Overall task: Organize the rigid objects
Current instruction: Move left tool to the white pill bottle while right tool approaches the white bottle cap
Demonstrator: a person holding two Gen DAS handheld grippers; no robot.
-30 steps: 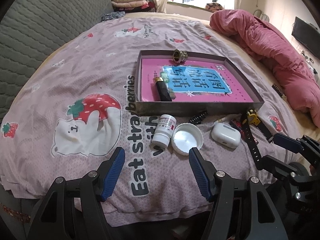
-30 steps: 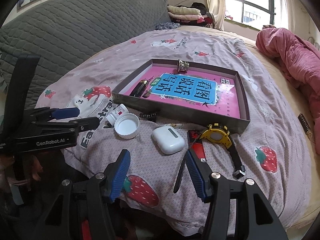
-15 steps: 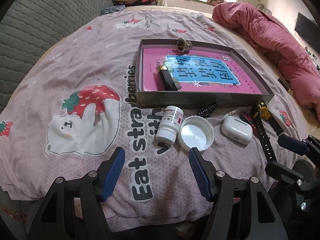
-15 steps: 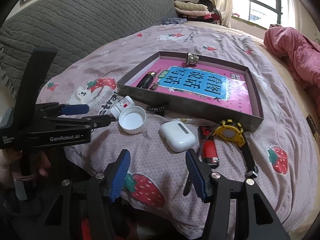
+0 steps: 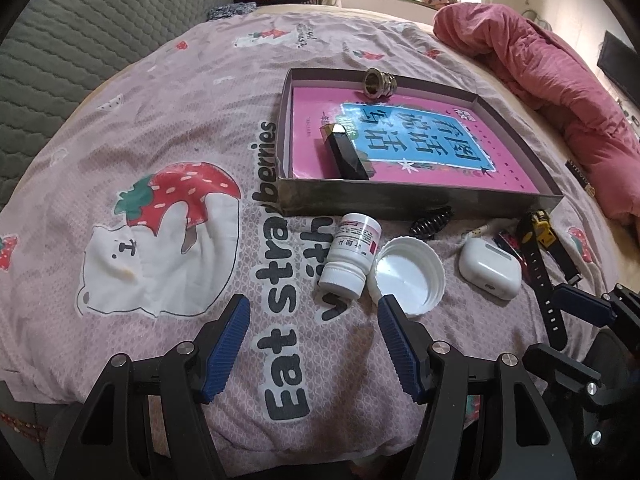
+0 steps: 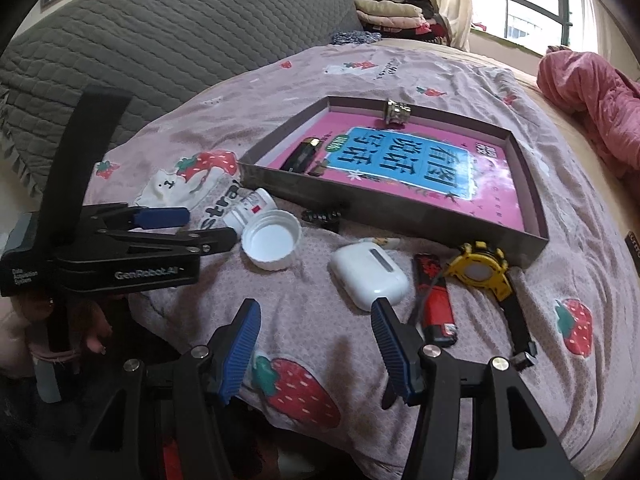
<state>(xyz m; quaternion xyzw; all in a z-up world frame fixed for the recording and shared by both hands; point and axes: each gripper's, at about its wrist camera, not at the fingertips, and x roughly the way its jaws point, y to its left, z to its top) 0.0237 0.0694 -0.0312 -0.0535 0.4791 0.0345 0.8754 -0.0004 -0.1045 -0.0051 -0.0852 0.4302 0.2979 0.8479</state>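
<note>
Claws, our left (image 5: pixel 312 320) and right (image 6: pixel 316 324), gape empty; bed sheet (image 5: pixel 160 128) reads "Eat strawberries"; left claw's body says "GenRobot.AI".

Daylit window (image 6: pixel 516 4) behind quilted headboard (image 6: pixel 180 36)

On the bed's pink strawberry-print cover (image 5: pixel 168 128) you see a shallow grey cardboard tray (image 5: pixel 400 202), white pill bottle (image 5: pixel 352 256), white round lid (image 5: pixel 408 276), white earbud case (image 5: pixel 490 268), red lighter (image 6: pixel 436 300) and yellow-cased wristwatch (image 6: pixel 480 272).
</note>
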